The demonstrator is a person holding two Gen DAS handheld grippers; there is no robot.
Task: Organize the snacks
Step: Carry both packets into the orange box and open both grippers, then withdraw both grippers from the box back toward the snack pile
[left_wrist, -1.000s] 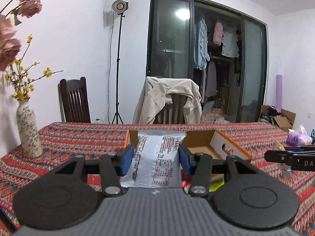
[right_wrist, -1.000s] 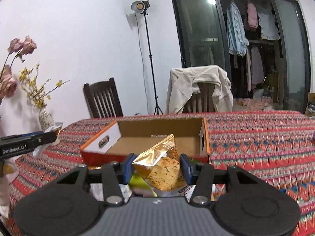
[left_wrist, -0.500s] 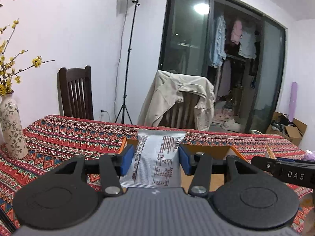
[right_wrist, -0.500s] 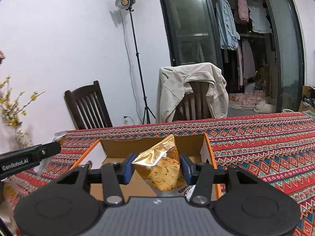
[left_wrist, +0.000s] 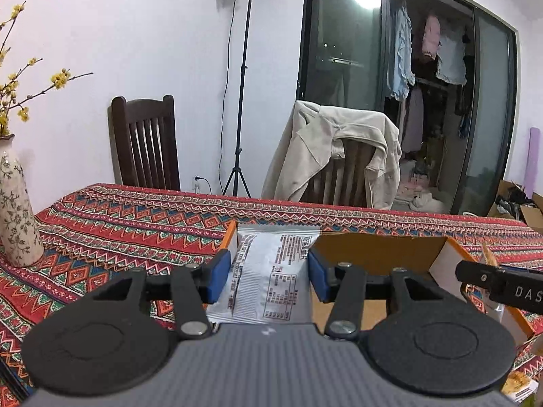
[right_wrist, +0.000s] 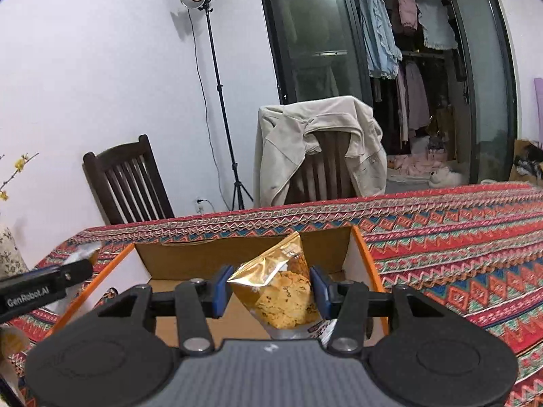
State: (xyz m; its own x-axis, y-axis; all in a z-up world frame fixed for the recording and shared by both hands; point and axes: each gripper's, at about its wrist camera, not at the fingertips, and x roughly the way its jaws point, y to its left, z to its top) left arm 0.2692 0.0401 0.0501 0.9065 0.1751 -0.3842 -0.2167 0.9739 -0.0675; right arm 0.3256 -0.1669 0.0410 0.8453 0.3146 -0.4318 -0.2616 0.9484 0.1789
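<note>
One big cardboard box [right_wrist: 190,257] (orange rim) sits open on the table [right_wrist: 458,237]; its floor looks bare. Your left gripper [left_wrist: 269,276] pinches a silver snack packet [left_wrist: 271,271] at the box's left wall. Your right gripper [right_wrist: 271,286] pinches a gold cookie bag [right_wrist: 281,288] over the box, tilted down.

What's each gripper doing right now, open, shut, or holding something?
Left gripper: shut on the silver snack packet.
Right gripper: shut on the gold cookie bag.
</note>
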